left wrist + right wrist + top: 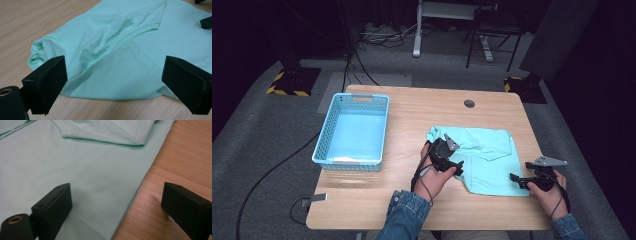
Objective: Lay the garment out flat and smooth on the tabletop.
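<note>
With the mint-green T-shirt (482,157) partly folded on the wooden surface (412,200) right of the blue basket (353,131), both the left gripper (458,169) and right gripper (513,178) stand wide apart and empty; each should pinch its near hem corner squarely before folding.

I see a light wooden table (412,200) carrying a mint-green T-shirt (492,160), folded and lying flat. Well to the shirt's left sits a light blue plastic basket (328,131). Beyond the shirt, the tabletop has a round grommet hole (469,103).
</note>
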The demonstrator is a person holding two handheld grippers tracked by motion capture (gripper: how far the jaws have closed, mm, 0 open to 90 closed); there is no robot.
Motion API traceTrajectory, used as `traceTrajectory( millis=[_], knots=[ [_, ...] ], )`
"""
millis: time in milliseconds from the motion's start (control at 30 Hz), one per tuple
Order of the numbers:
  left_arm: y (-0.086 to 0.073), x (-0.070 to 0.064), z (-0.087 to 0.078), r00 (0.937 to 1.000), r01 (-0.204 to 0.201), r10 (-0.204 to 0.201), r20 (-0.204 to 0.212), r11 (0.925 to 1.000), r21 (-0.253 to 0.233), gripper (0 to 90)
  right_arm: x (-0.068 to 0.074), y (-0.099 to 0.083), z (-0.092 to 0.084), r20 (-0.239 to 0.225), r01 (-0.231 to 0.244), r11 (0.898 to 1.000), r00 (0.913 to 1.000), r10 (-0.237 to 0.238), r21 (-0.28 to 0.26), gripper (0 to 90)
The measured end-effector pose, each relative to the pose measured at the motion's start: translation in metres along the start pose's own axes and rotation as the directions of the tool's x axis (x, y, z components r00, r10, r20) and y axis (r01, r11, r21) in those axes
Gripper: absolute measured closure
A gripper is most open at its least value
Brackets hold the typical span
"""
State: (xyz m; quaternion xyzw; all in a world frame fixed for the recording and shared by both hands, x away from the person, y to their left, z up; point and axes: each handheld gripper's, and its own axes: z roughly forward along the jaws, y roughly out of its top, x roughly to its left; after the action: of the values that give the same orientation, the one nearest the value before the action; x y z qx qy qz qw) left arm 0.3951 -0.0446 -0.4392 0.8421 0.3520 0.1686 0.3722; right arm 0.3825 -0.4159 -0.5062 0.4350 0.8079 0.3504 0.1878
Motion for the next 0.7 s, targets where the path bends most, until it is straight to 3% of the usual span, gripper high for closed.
traceTrajectory(
  millis=[200,400,467,700],
  knots=[
    [0.007,0.004,0.008,0.9996,0.002,-0.001,0.028,0.9999,-0.013,12.9,0.0,0.0,0.0,-0.002,0.002,1.0,1.0,-0.002,-0.001,10.4],
    [0.012,0.004,0.012,0.9998,-0.009,0.01,0.019,0.9997,-0.024,17.9,0.0,0.0,0.0,-0.002,0.001,1.0,1.0,-0.001,-0.001,10.3],
    [0.014,0.003,0.015,0.9992,-0.012,0.013,0.039,0.9998,-0.015,19.6,0.0,0.0,0.0,-0.002,0.002,1.0,1.0,-0.002,-0.001,10.4],
    [0.017,0.001,0.032,0.9993,-0.034,0.034,0.015,0.9994,0.0,22.4,0.0,0.0,0.0,-0.002,0.0,1.0,1.0,0.0,0.0,10.4]
  ],
)
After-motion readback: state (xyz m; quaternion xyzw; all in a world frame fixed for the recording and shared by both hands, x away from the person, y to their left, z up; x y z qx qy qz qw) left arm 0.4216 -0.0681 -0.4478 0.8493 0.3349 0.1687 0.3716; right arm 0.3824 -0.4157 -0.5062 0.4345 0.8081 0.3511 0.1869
